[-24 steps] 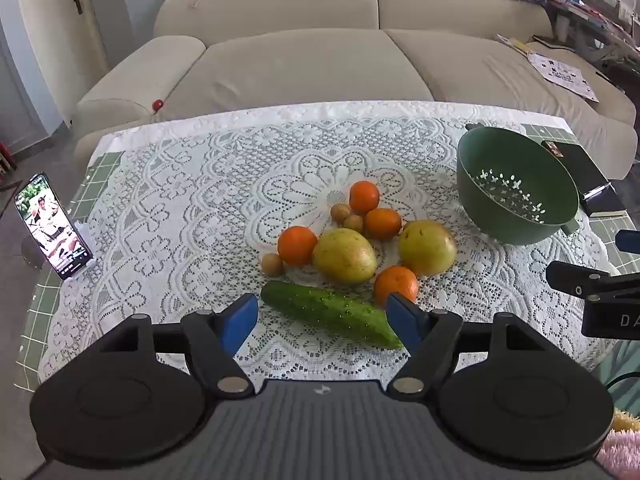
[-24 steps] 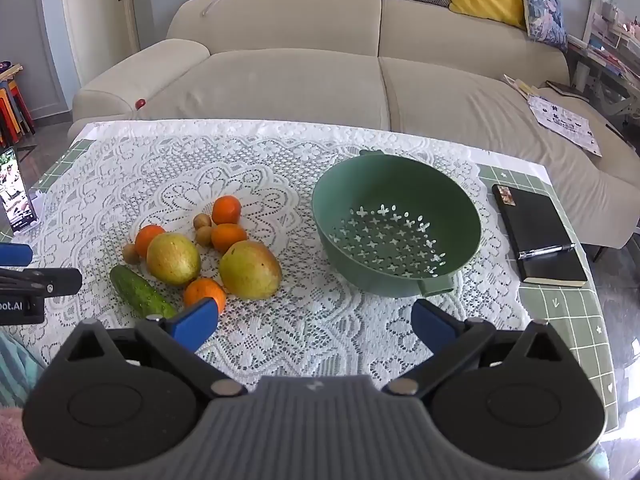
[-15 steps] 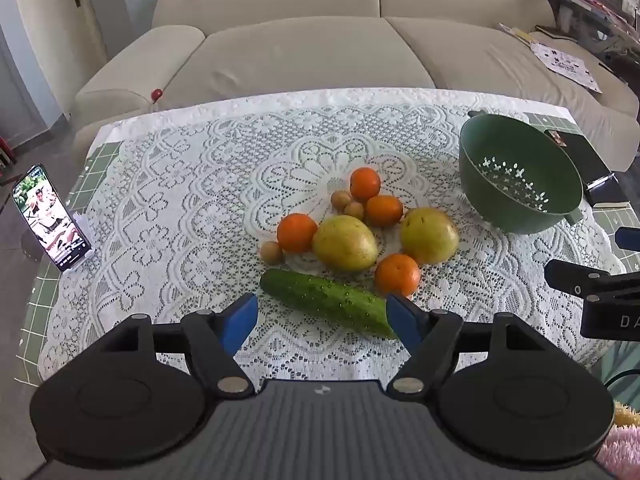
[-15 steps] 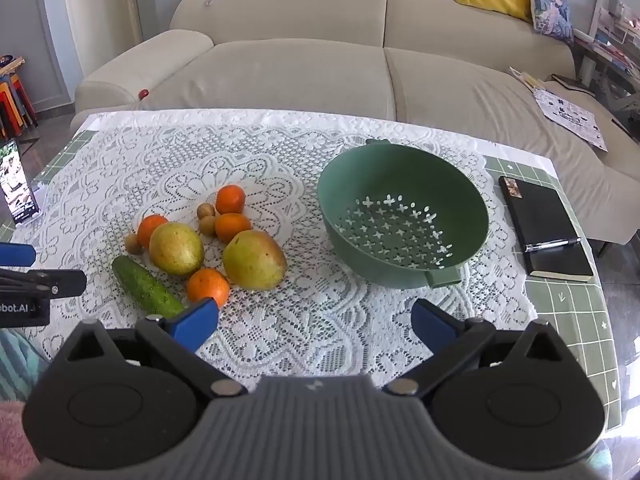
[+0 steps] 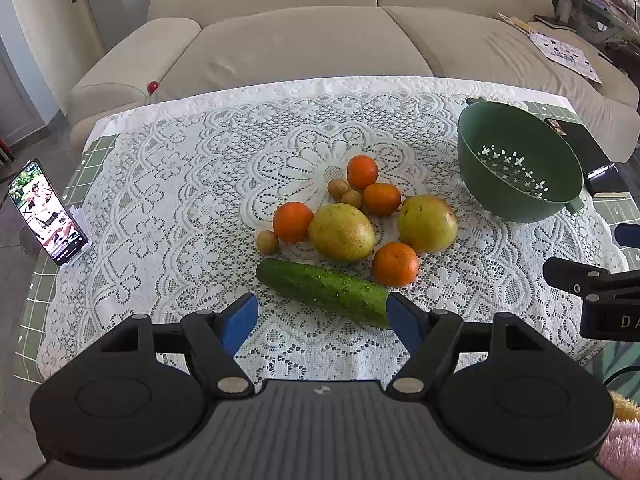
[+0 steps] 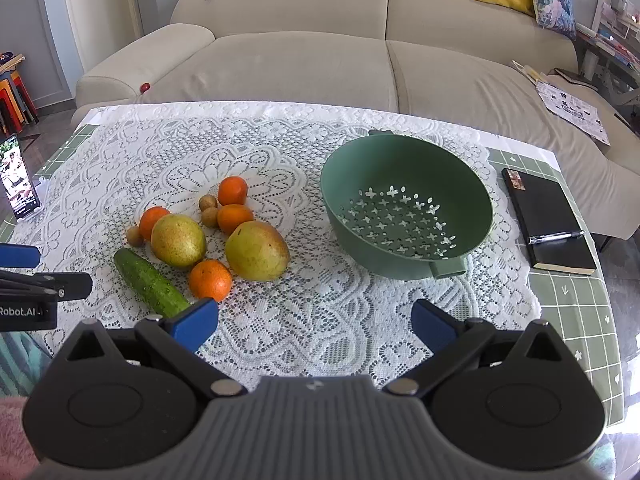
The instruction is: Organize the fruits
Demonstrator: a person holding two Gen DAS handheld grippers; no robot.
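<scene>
A cluster of fruit lies on the lace tablecloth [image 5: 168, 208]: a green cucumber [image 5: 324, 290], two yellow-green pears [image 5: 342, 232] [image 5: 427, 223], several oranges [image 5: 395, 264] and three small brown fruits [image 5: 267, 241]. An empty green colander [image 6: 406, 208] stands to their right. My left gripper [image 5: 322, 316] hovers open just in front of the cucumber, whose near end sits by the right pad. My right gripper [image 6: 314, 322] is open over bare lace in front of the colander, with nothing between its fingers.
A phone [image 5: 46, 213] stands propped at the table's left edge. A black notebook with a pen [image 6: 550, 224] lies right of the colander. A beige sofa [image 6: 320, 60] runs behind the table. Each gripper shows at the side of the other's view.
Both views have tilted and shifted a little toward the table; the fruit and colander sit slightly lower and closer. Nothing on the table moved, and both grippers stayed open.
</scene>
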